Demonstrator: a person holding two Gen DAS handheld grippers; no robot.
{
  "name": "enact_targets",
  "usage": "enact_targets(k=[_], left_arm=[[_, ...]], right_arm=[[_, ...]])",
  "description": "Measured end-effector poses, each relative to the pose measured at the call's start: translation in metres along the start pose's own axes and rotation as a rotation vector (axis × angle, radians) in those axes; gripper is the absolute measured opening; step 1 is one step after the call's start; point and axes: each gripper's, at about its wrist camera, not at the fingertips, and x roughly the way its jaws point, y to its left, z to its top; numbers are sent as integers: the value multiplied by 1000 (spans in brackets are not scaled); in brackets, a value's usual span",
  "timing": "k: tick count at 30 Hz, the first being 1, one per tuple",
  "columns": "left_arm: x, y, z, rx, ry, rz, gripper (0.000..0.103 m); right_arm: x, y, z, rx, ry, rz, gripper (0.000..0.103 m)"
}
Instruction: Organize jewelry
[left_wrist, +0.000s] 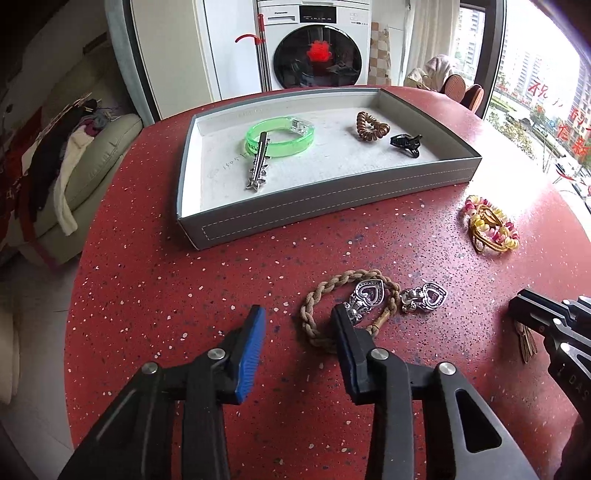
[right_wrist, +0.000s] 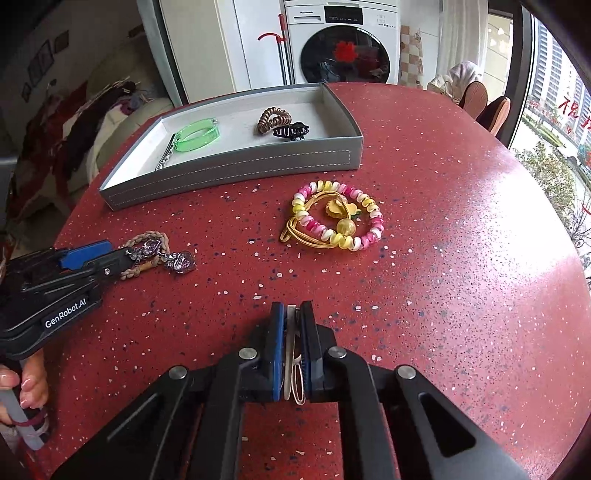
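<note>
Jewelry lies partly on the red speckled counter (right_wrist: 443, 258) and partly in the grey tray (left_wrist: 332, 199) at its far side. My right jaws (right_wrist: 293, 321) are clenched on a thin pale hair clip (right_wrist: 291, 350), pinched flat between the blue pads. My left jaws (left_wrist: 299, 325) stand apart and grasp nothing; no earlier view is given, so I tell only their stance. Their right finger rests at the braided rope bracelet (left_wrist: 332, 295), whether touching it I cannot tell, just by a silver heart charm (left_wrist: 365, 295) that lies across the bracelet, with a second heart charm (left_wrist: 424, 295) just beside it. Farther out, near the tray, a pink and yellow bead bracelet (right_wrist: 340, 218) lies with a gold cord and a yellow bead inside its ring. In the tray sit a green bangle (left_wrist: 280, 142) with a silver hair clip (left_wrist: 258, 162) leaning over it, a brown spiral hair tie (left_wrist: 371, 125) and a black claw clip (left_wrist: 406, 144), those last two close together.
</note>
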Motion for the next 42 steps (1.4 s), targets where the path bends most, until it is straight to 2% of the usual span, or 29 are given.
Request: enact_targets(k=[1,2,3,5,11,25,34,42], left_arm=[[0,-2,0,7,-1,-6,44],[0,-4,0,11,-1,-24,30],[0,-6,0,15,0,-31,24],[-1,-7,0,16,-6,-28,24],[-21,10,2,-77,-62,-113,24],[-56,19,9,-88,-137,-135,24],[-69,27,18,-103,-169,-136,24],[-69,34,43,-107,-198,-131,24]], right_arm=[[-1,-2,-1,8,-1,7,9],[-2,-5,-2,17,-3,16,9],[-3,-7,-3,27,-6,26,9],[-6,-12,-3,43,-15,42,9],[-16,-21,-4,69,-43,81,9],[-36,-35,5,125,-82,163,9],[-43,-37,28,152,-99,219,9],[-43,-23,72,97,-128,253,9]])
